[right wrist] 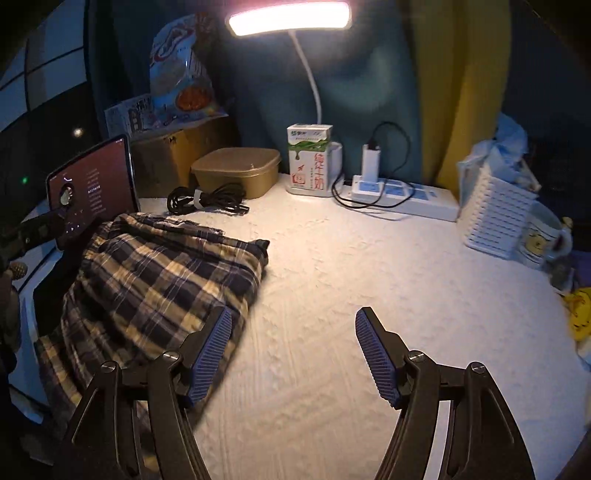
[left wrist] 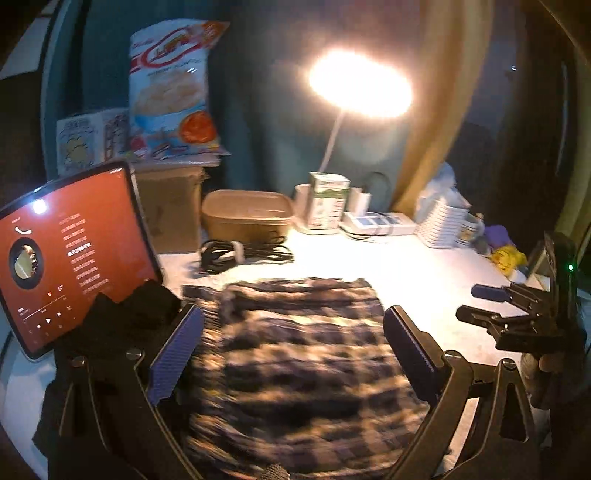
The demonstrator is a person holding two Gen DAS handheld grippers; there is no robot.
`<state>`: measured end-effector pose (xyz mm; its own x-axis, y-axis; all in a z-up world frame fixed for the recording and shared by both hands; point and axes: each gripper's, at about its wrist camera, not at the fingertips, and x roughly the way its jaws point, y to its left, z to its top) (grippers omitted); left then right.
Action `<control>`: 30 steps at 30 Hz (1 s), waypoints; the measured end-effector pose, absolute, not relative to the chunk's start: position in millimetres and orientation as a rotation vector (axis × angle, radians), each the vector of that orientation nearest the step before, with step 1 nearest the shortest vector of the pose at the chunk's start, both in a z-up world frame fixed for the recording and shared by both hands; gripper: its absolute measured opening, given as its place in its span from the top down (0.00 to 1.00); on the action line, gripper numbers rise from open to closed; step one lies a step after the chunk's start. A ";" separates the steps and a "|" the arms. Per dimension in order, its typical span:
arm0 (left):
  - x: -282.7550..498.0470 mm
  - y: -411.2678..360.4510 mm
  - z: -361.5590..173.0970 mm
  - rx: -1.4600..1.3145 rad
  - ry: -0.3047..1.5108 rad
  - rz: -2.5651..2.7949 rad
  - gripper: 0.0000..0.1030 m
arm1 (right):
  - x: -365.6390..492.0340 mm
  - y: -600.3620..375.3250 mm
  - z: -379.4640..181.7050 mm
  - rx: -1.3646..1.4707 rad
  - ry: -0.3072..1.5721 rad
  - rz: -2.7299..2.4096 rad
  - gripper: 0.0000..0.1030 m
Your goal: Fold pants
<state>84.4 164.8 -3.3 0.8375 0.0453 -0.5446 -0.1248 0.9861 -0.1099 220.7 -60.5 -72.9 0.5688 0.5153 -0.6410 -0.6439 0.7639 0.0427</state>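
Observation:
The plaid pants [left wrist: 306, 354] lie folded in a bundle on the white textured table [right wrist: 351, 280]; they also show in the right wrist view [right wrist: 159, 284] at the left. My left gripper [left wrist: 291, 332] is open, hovering just above the pants with nothing between its blue pads. My right gripper [right wrist: 293, 332] is open and empty over bare table, its left fingertip [right wrist: 218, 328] at the pants' right edge. The right gripper also shows in the left wrist view [left wrist: 480, 302] at the right.
A tablet [left wrist: 70, 251] with a red screen stands at the left beside a black cloth [left wrist: 125, 317]. At the back are a coiled black cable [right wrist: 207, 199], a brown lidded box [right wrist: 236, 170], a milk carton [right wrist: 310, 158], a lamp [right wrist: 291, 18], a power strip [right wrist: 406, 195], a white basket [right wrist: 495, 214] and a mug [right wrist: 543, 236].

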 end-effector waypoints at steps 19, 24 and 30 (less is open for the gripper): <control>-0.2 57.5 61.7 -0.030 0.282 0.140 0.00 | 117.0 -200.5 -6.0 -0.098 0.460 0.503 0.29; -13.0 38.5 67.2 -0.060 0.235 0.122 0.00 | 76.4 -238.2 17.4 -0.063 0.347 0.434 0.12; -22.2 24.2 59.5 -0.069 0.253 0.122 0.00 | 52.9 -255.5 22.6 -0.066 0.292 0.395 0.11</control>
<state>-22.2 24.2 59.5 0.9610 0.1113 -0.2533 -0.1286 0.9903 -0.0526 52.9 -255.5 22.6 0.8817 0.3697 -0.2933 -0.3885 0.9214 -0.0065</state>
